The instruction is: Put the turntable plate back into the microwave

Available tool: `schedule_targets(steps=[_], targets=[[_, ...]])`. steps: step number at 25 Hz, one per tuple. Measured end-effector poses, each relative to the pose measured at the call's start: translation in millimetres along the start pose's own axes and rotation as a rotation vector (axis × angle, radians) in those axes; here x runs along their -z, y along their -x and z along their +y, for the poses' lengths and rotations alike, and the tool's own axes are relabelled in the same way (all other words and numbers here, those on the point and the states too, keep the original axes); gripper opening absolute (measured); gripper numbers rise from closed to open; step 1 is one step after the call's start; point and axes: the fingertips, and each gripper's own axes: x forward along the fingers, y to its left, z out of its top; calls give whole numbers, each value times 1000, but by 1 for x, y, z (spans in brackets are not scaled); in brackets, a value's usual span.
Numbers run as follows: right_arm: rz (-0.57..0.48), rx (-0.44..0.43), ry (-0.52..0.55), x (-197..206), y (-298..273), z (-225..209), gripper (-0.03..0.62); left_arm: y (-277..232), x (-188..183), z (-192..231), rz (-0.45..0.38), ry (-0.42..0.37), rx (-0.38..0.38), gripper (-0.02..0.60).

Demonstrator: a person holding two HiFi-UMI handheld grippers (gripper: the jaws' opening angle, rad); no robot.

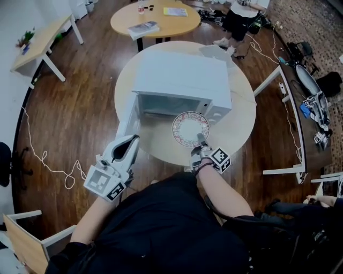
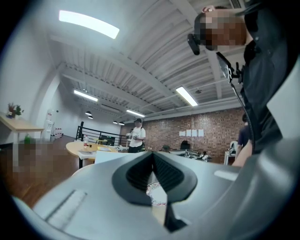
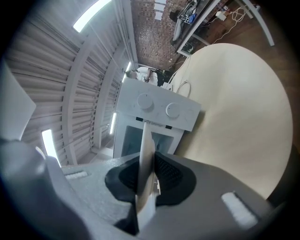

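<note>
A white microwave (image 1: 182, 80) stands on a round beige table (image 1: 241, 115), and its door (image 1: 128, 122) hangs open to the left. My right gripper (image 1: 201, 141) is shut on the near rim of the turntable plate (image 1: 190, 129), a round plate with a patterned border held level just in front of the open cavity. In the right gripper view the plate (image 3: 146, 154) shows edge-on between the pads, pointing at the microwave (image 3: 159, 110). My left gripper (image 1: 130, 142) hovers by the open door's outer edge, shut and holding nothing; its pads (image 2: 164, 171) meet at the tips.
A second round table (image 1: 155, 18) with papers stands behind, with a person (image 1: 241, 16) beside it. A wooden desk (image 1: 40, 43) is at far left, a white-framed desk (image 1: 289, 107) with gear at right. A cable (image 1: 48, 166) trails over the wooden floor.
</note>
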Motion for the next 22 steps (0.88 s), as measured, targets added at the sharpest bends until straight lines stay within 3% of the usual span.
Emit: schedule_targets(steps=[13,22], targets=[[77,-2,32,26,-27,7,35,9,6,32,-1,-4,-45,6],[93,4,41,41,-38,17,35,5,13,37,18,-5,-29,6]])
